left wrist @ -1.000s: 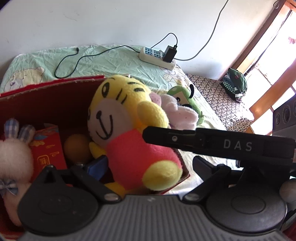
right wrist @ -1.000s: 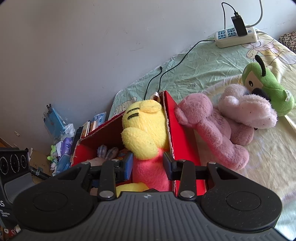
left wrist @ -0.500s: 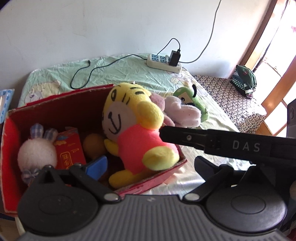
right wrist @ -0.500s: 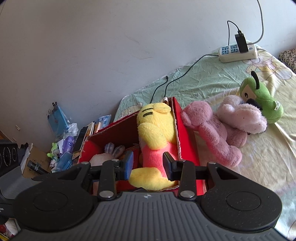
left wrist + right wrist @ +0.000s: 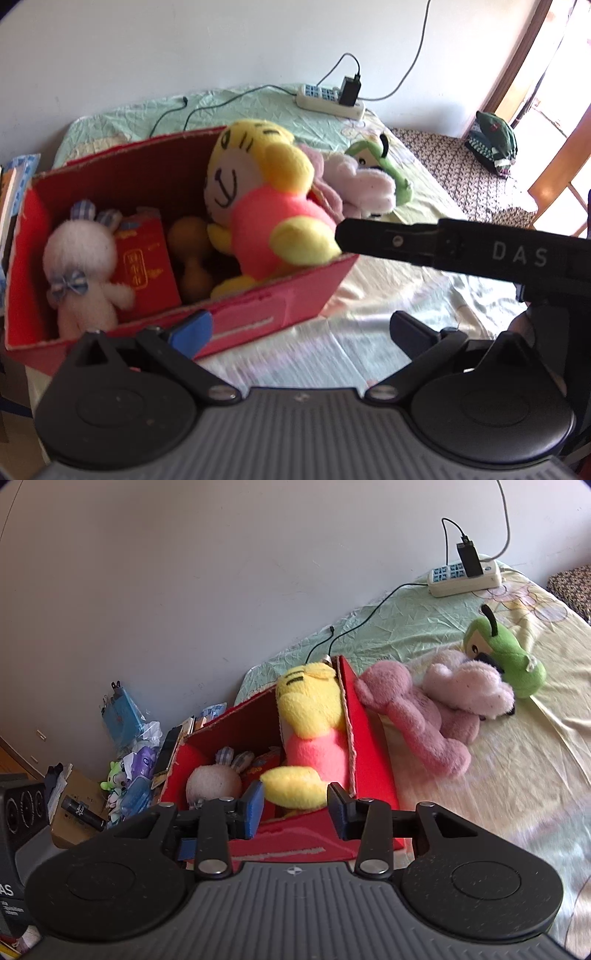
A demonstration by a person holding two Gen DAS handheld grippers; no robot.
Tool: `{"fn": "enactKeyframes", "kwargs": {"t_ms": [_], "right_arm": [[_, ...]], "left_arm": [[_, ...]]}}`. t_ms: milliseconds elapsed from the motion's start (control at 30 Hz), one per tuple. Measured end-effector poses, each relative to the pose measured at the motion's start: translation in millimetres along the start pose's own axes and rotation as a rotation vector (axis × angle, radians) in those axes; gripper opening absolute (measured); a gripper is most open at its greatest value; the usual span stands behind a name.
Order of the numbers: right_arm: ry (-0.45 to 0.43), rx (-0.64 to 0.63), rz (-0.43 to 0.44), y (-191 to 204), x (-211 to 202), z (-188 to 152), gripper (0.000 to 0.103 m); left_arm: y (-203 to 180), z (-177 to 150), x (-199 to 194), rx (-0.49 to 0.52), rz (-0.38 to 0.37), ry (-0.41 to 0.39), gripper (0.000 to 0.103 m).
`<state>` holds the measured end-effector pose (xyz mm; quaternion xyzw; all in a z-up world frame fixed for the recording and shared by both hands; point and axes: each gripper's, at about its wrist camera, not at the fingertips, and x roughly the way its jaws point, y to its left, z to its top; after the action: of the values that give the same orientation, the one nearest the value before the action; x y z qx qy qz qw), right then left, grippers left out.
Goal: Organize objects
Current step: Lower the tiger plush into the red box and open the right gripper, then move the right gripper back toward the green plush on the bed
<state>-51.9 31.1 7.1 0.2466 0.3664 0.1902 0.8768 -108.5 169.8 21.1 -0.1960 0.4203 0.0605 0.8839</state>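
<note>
A red cardboard box (image 5: 258, 314) (image 5: 369, 746) sits on the bed. A yellow plush in a pink shirt (image 5: 273, 210) (image 5: 314, 716) leans inside it against the right wall. Also inside are a white bunny (image 5: 81, 258) (image 5: 212, 782), a red packet (image 5: 144, 266) and an orange toy (image 5: 192, 258). My left gripper (image 5: 301, 328) is wide open in front of the box. My right gripper (image 5: 295, 808) is open and empty, just short of the plush's yellow foot; its black body (image 5: 461, 247) crosses the left wrist view. A pink plush (image 5: 413, 723), a pale pink plush (image 5: 469, 690) and a green plush (image 5: 506, 653) lie on the sheet.
A power strip (image 5: 463, 576) with a charger and cables lies on the green sheet by the wall. Toys, packets and a carton (image 5: 122, 760) clutter the floor left of the bed. A patterned seat holding a green bag (image 5: 495, 136) stands at the right.
Both grippers have drawn back from the box, which now looks smaller and farther away. The yellow plush stays in the box, free of the right gripper's fingers.
</note>
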Motion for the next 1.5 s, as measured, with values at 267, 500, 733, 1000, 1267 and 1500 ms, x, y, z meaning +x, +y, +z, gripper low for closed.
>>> {"fn": "enactKeyframes", "kwargs": {"t_ms": [267,500,733,1000,1267,1500], "right_arm": [[0.032,0.047,-0.019,-14,-2,-20,0.042],[0.057,0.075,-0.035,-27,-2,-33,0.042],[0.105,0.096,-0.053,-40,5,-40,0.042],[0.179,0.065,-0.046,-51,16,-37,0.042],[0.232,0.059,-0.033,-75,13,-31,0.042],[0.271,0.040,-0.005,-97,10,-22,0.042]], "left_arm": [[-9,-14,23,0.011,0.019,0.078,0.102],[-13,-24,41,0.023,0.050,0.133,0.102],[-11,-31,56,0.005,0.083,0.187,0.102],[-11,-32,67,-0.036,0.154,0.217,0.102],[-37,-32,82,-0.035,0.190,0.242,0.102],[-63,-29,95,-0.029,0.226,0.258,0.102]]}}
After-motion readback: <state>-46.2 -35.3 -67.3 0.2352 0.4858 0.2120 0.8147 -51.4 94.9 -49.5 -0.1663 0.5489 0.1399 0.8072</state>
